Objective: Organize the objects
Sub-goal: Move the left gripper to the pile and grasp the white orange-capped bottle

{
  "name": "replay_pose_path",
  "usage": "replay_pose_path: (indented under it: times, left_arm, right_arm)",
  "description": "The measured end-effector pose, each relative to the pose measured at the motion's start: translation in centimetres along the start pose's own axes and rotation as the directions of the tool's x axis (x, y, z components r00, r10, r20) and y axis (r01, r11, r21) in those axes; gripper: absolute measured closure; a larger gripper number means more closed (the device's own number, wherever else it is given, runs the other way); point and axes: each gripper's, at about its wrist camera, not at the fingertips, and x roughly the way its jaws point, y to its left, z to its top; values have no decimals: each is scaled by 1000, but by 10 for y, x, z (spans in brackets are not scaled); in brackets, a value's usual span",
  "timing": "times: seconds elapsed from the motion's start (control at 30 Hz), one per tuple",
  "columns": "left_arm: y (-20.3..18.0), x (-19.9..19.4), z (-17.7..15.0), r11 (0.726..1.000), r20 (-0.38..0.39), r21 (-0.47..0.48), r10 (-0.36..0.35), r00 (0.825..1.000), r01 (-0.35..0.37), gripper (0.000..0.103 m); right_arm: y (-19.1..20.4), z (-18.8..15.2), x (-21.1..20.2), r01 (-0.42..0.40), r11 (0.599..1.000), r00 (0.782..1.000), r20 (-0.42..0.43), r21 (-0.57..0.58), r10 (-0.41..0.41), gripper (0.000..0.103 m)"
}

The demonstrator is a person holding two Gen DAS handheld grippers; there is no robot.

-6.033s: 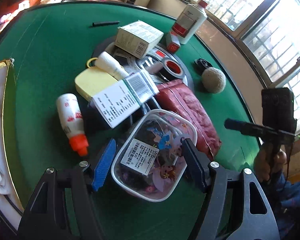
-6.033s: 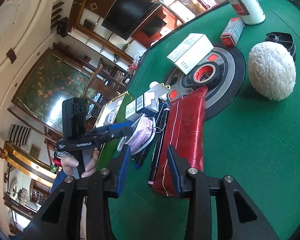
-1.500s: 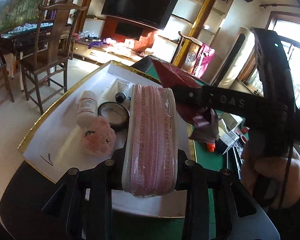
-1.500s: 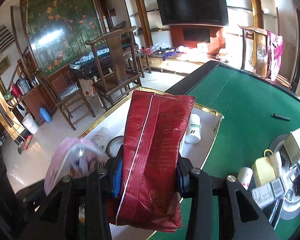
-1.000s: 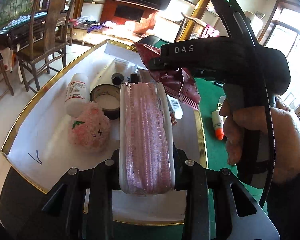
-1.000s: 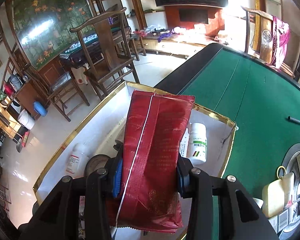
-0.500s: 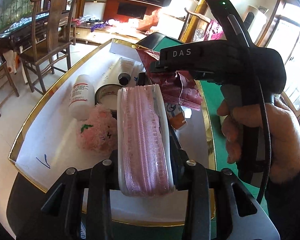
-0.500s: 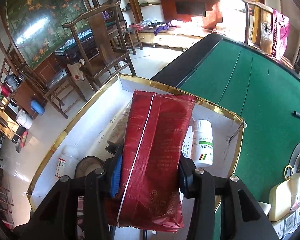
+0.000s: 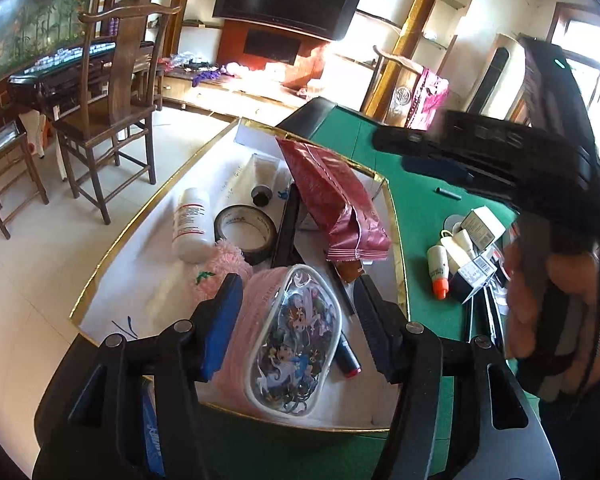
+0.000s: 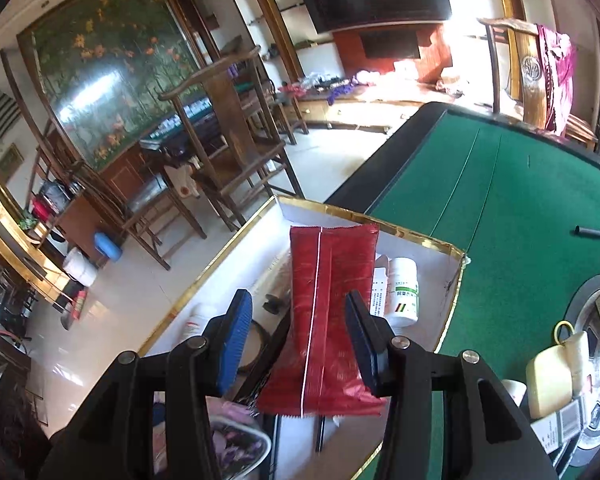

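Two handheld grippers hover over a white, gold-rimmed tray (image 9: 396, 240) at the edge of a green felt table (image 10: 500, 184). The left gripper (image 9: 296, 320) has its jaws opening: half a second ago they pinched a pink zip pouch (image 9: 288, 340) on edge; now the pouch lies tipped over in the tray between the parted fingers, its clear cartoon-printed face turned up, and the pads no longer press it. The right gripper (image 10: 300, 332) has also let go. Its jaws stand partly apart, and the red foil packet (image 10: 328, 312) it carried a moment ago now rests in the tray, leaning on the things beneath it, with a gap at each pad. In the left view that gripper, held by a hand (image 9: 556, 300), has pulled away to the right and is blurred. Also in the tray are a white bottle (image 9: 192, 224), a roll of black tape (image 9: 246, 232), and a pink pom-pom (image 9: 220, 268). More items wait on the felt.
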Motion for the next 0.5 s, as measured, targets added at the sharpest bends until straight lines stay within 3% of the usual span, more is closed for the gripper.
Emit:
replay_pose_path:
  times: [0.13,0.27,0.43,0.5]
  left_arm:
    - [-8,-13,-5,1000,20,9,-14,1000,14,45]
    - [-38,-27,-13,996,30,70,-54,998,52,45]
    - [-104,-12,-25,964,-78,190,-173,982,185,45]
    - [-132,4,-29,946,-124,246,-187,974,213,45]
  right_arm:
    - [-19,-24,-44,-55,998,998,41,34,53,54]
    - [-58,-61,-95,-46,998,996,84,52,42,54]
    - [-125,-118,-145,31,992,995,88,119,-42,54]
    - [-149,-139,-161,70,987,992,94,142,-84,54]
